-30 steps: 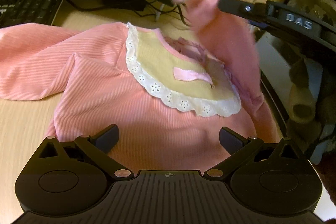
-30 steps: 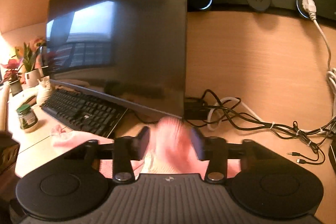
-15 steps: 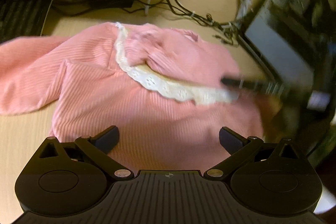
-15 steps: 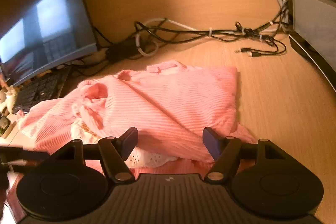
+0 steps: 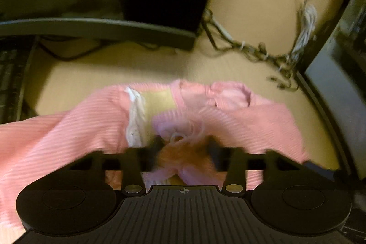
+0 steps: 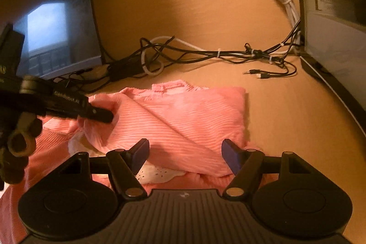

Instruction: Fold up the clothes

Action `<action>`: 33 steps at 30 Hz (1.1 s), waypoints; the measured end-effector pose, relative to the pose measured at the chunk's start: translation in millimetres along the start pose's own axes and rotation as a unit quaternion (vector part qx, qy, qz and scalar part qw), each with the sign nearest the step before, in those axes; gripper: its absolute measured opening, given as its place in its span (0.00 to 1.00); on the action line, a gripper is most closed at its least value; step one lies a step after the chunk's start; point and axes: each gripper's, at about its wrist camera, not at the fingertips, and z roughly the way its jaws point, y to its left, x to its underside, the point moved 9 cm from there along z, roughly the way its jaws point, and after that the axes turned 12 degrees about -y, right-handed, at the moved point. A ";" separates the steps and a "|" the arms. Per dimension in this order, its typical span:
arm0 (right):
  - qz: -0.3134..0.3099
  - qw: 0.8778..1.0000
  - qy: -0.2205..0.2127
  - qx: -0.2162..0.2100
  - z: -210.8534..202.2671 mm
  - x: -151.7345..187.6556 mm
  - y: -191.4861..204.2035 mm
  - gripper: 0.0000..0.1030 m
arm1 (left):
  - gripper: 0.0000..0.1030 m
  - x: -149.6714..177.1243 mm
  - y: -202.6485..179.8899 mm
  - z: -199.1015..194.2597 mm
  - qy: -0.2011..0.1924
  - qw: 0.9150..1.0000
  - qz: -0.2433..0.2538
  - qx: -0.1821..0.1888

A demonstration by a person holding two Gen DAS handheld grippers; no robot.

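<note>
A pink ribbed baby garment [image 6: 183, 116] with a white lace bib [image 6: 157, 173] lies on the wooden desk [image 6: 286, 118]. One sleeve is folded diagonally across its chest. My right gripper [image 6: 185, 153] hovers open just above that folded sleeve, with nothing between its fingers. My left gripper [image 6: 103, 114] comes in from the left and is shut on the sleeve's cuff end. In the blurred left wrist view, bunched pink fabric [image 5: 183, 152] sits between the narrowed fingers of the left gripper [image 5: 185, 150]. The garment [image 5: 251, 125] and lace bib [image 5: 135, 125] spread beyond it.
A dark monitor [image 6: 57, 22] stands at the back left, with a keyboard [image 5: 11, 79] under it. A tangle of cables [image 6: 205, 54] runs along the back of the desk. A computer case [image 6: 331, 22] stands on the right. Bare desk lies right of the garment.
The right gripper carried the sleeve across the chest, let go and opened. The left gripper moved forward and closed on the sleeve's cuff end.
</note>
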 end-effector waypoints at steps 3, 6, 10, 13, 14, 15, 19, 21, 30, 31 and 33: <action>-0.004 1.000 -0.008 0.006 -1.1 -1.3 -0.7 0.69 | 0.15 -21.3 -26.4 -13.8 -0.048 0.997 0.049 0.039; -0.005 1.000 -0.016 0.025 -3.8 -3.4 -3.7 0.70 | 0.15 -45.8 -44.4 -39.3 -0.108 0.986 0.105 0.065; -0.017 0.999 -0.021 0.037 -8.1 -24.3 -11.6 0.71 | 0.29 -26.1 -14.0 -34.3 -0.087 0.991 0.092 0.042; -0.027 0.998 -0.024 0.045 -11.5 -40.6 -17.6 0.72 | 0.37 2.4 20.6 -21.0 -0.034 0.998 0.060 0.011; -0.026 0.998 -0.023 0.047 -10.5 -48.1 -22.5 0.72 | 0.43 9.0 31.4 -21.1 -0.018 0.999 0.039 0.006; -0.024 0.998 -0.016 0.047 -4.8 -54.9 -28.3 0.72 | 0.53 13.1 40.0 -23.8 -0.010 1.000 0.017 0.006; -0.011 0.998 0.025 0.049 31.6 -64.5 -46.6 0.56 | 0.72 7.0 52.1 -42.8 -0.021 0.998 -0.043 0.036; 0.006 0.998 0.045 0.049 52.1 -59.8 -48.5 0.45 | 0.80 -0.2 48.2 -41.3 -0.024 0.997 -0.058 0.052; -0.043 0.995 0.076 0.046 70.4 -17.2 -7.0 0.31 | 0.24 -1.6 25.5 7.1 -0.003 0.998 -0.026 0.052; -0.067 0.994 0.065 0.054 68.1 -14.0 -5.0 0.32 | 0.24 -7.3 23.2 3.2 -0.023 0.998 -0.017 0.054; -0.123 0.989 0.045 0.075 63.0 -9.8 -0.5 0.41 | 0.23 -18.9 22.1 -8.0 -0.057 0.997 0.006 0.056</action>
